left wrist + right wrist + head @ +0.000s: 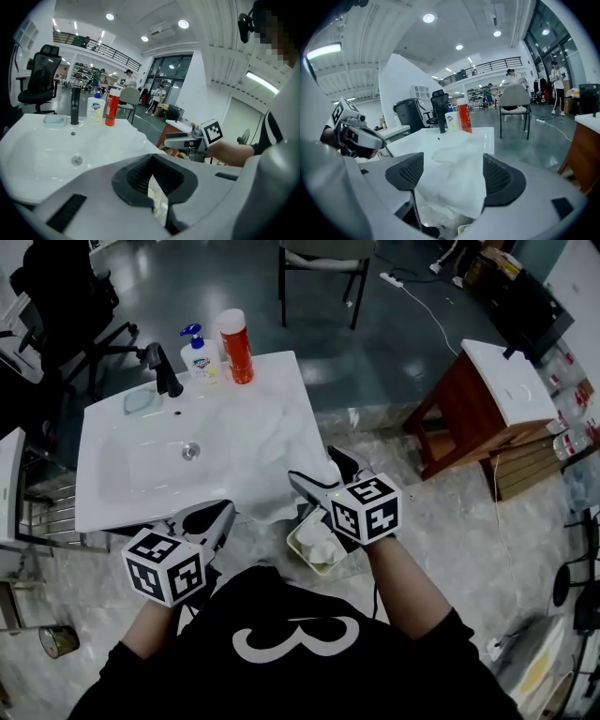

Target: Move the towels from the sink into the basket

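- Nearest, low left: left gripper [220, 515], fingers clenched tip to tip on nothing. Only a pale sliver visible through the slit, apparently cloth lying beyond.
- Just to its right: right gripper [319, 472], fingers released and spread wide, towel [279, 502] hanging loose in the gap between them, not pinched.
- On the floor under the right gripper: basket [296, 549], tucked by the sink's front right corner, white cloth already inside.
- Towel's place: draped over the front right rim of the sink [141, 470], upper part on the rim, lower end spilling past the edge toward the basket. Long axis from the rim downward, roughly in line with the right fingers.
- Deciding relation, as a judgement: towel straight ahead of the right fingers and inside their gap, basket directly beneath. Right hand far nearer than left, so likely a close, a pull clear of the rim, then a short drop.
- Bowl of the sink: no second towel visible, so probably the last one.
- Back rim: faucet [164, 367], soap bottle [200, 352], orange bottle [236, 345], well apart from the towel.
- Farthest: wooden side table [487, 399] at right, chair [323, 268] at top.
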A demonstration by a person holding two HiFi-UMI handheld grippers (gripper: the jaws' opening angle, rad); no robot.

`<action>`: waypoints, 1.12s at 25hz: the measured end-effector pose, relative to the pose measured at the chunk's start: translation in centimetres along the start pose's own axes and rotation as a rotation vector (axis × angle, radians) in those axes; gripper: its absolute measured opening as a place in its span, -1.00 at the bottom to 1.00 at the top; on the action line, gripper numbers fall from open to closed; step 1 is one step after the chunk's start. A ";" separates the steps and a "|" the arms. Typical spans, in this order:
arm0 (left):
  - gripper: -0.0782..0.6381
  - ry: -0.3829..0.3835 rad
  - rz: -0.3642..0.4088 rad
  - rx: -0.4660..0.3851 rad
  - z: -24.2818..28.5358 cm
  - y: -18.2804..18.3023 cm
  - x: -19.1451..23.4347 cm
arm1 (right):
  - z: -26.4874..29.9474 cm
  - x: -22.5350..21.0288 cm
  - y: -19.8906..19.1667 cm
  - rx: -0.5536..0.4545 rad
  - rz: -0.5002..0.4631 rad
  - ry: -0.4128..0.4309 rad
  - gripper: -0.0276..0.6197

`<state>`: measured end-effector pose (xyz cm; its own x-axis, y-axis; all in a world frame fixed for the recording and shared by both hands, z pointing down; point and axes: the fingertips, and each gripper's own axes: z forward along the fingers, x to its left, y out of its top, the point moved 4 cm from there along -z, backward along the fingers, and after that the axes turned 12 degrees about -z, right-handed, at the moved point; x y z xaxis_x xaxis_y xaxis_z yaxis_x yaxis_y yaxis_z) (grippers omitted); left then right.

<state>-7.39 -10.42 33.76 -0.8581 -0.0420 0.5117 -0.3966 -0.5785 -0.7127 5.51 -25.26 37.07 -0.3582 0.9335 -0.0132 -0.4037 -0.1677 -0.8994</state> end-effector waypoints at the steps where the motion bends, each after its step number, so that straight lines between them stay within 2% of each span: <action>1: -0.76 0.016 0.005 0.005 -0.1 0.1 0.5 | 0.8 -0.1 0.1 0.011 -0.001 -0.002 0.24; 5: -0.76 0.030 -0.024 0.012 -0.3 0.8 2.2 | 4.1 -0.1 -0.2 0.072 0.009 0.005 0.24; 13: -0.76 0.036 -0.040 0.044 -0.4 3.1 5.9 | 9.3 -1.3 -1.6 0.213 0.085 -0.058 0.24; 20: -0.76 0.009 -0.049 0.030 0.5 4.7 8.4 | 11.6 -1.2 -3.2 0.373 -0.033 -0.087 0.24; 24: -0.76 -0.020 -0.037 0.031 0.7 5.5 9.3 | 12.0 -0.4 -3.4 0.383 -0.112 -0.078 0.21; 28: -0.76 -0.040 -0.018 0.033 1.0 5.9 10.0 | 12.2 0.7 -3.3 0.392 -0.146 0.002 -0.24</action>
<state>-18.04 -15.05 35.15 -0.8372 -0.0632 0.5432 -0.4002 -0.6061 -0.6874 -3.70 -27.90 45.37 -0.2717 0.9571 0.1012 -0.7405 -0.1407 -0.6571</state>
